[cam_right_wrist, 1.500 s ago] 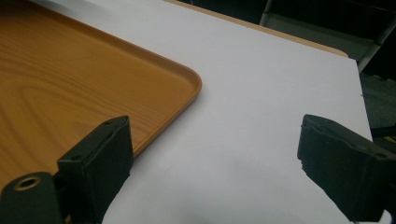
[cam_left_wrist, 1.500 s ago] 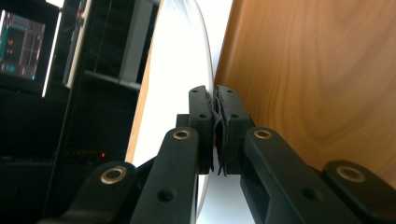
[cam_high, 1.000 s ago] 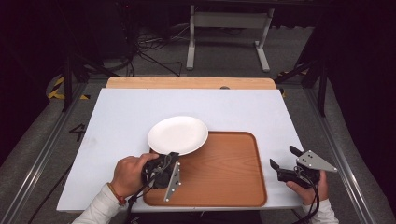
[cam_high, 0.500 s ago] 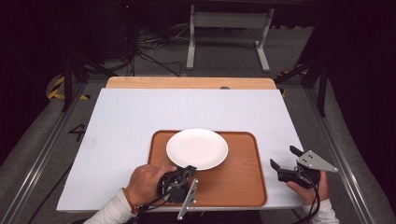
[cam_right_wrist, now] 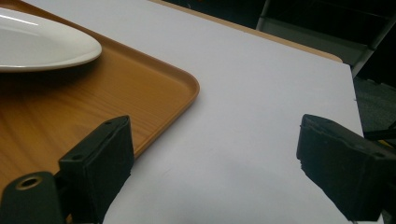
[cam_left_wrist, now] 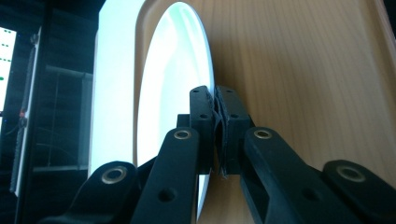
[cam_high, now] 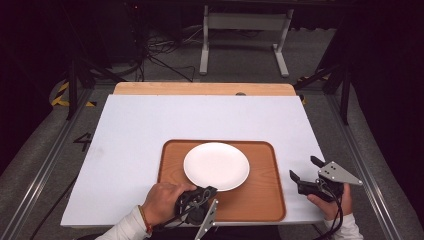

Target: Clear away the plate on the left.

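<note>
A: Left side first. What is on the floor beside the table?

B: Grey floor with a dark painted mark that reads like a "4", plus yellow-and-black striped tape farther back. No other writing is legible.

A: Table surface?

B: White matte sheet over the table; a bare strip of light wood shows along the far edge.

A: Left gripper?

B: Left gripper sits at the near edge of the tray, black, with a cable and a grey plate below it. In the left gripper view its jaws are pressed together on the near rim of the plate; the rim runs between the pads.

A: Plate and tray materials?

B: Plate: round, white, smooth, glossy, shallow. It lies inside the tray, a little left of centre, near the far wall. Tray: rectangular, rounded corners, raised lip, orange-brown wood-grain finish.

A: Right side?

B: Right gripper is held over the white sheet just right of the tray, touching neither tray nor plate. Jaws stand wide apart, nothing between them. The right gripper view shows the pads as blocky black rubber, with the tray corner and plate edge to their left.
</note>
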`<act>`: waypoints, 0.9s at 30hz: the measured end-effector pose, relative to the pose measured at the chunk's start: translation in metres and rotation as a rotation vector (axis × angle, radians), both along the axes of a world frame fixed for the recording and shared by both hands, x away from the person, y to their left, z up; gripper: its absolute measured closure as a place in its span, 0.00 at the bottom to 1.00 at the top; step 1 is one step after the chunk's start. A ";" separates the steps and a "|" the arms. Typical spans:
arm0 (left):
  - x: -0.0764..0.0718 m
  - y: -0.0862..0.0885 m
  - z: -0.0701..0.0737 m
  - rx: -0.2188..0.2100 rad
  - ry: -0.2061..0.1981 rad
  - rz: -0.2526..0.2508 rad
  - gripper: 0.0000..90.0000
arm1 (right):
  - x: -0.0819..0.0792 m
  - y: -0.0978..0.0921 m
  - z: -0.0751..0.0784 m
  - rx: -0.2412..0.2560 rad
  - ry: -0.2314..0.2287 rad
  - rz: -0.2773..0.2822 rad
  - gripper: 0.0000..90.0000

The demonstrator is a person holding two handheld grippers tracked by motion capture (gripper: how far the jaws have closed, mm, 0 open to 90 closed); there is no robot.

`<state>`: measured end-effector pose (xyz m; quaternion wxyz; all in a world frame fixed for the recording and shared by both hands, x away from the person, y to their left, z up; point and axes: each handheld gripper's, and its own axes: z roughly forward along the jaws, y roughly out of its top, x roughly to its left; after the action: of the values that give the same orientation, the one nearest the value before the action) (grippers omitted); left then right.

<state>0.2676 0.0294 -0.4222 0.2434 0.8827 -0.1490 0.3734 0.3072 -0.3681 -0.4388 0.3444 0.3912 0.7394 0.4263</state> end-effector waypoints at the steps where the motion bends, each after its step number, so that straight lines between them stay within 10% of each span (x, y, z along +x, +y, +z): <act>1: 0.001 0.000 -0.001 0.004 0.002 -0.001 0.97 | 0.000 0.000 -0.001 -0.003 0.003 0.000 0.13; 27: 0.008 -0.005 -0.022 0.000 0.213 -0.026 0.92 | 0.001 -0.001 0.000 0.014 0.012 0.008 0.13</act>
<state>0.2752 0.0248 -0.4443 0.2629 0.9153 -0.1338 0.2742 0.3081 -0.3690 -0.4393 0.3356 0.3932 0.7400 0.4304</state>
